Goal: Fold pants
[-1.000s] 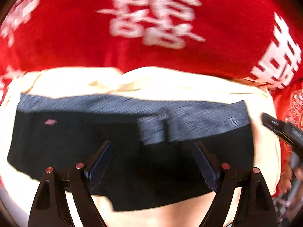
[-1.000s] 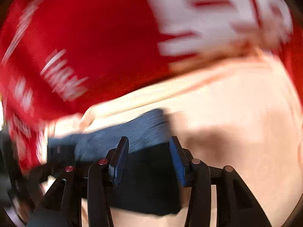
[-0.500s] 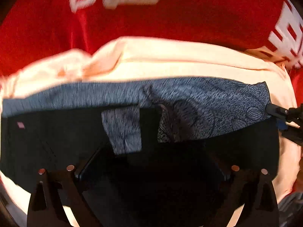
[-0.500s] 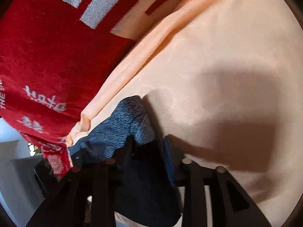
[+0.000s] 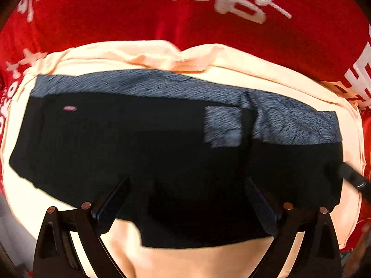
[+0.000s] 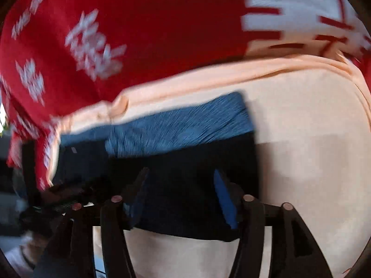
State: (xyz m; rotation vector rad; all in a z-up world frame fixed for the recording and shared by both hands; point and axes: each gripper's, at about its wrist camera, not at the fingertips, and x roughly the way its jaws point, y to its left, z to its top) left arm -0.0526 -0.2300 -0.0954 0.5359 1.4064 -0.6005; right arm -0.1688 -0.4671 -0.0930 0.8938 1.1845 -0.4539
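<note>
Pants (image 5: 143,153), black with a grey patterned band along the 12 o'clock edge, lie folded flat on a peach cloth (image 5: 266,76) over red printed fabric (image 5: 116,16). Left tongs (image 5: 186,205) are released, spread above the 6 o'clock hem. Right tongs (image 6: 179,198) are released, over the dark fabric.

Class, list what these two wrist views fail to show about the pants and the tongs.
- Left wrist view: pants near edge, hidden behind the open left tongs.
- Right wrist view: pants' left end, lost in blur behind dark gear; right tongs open.
- Both views: white lettering on the red cloth, blurred, cut off.
</note>
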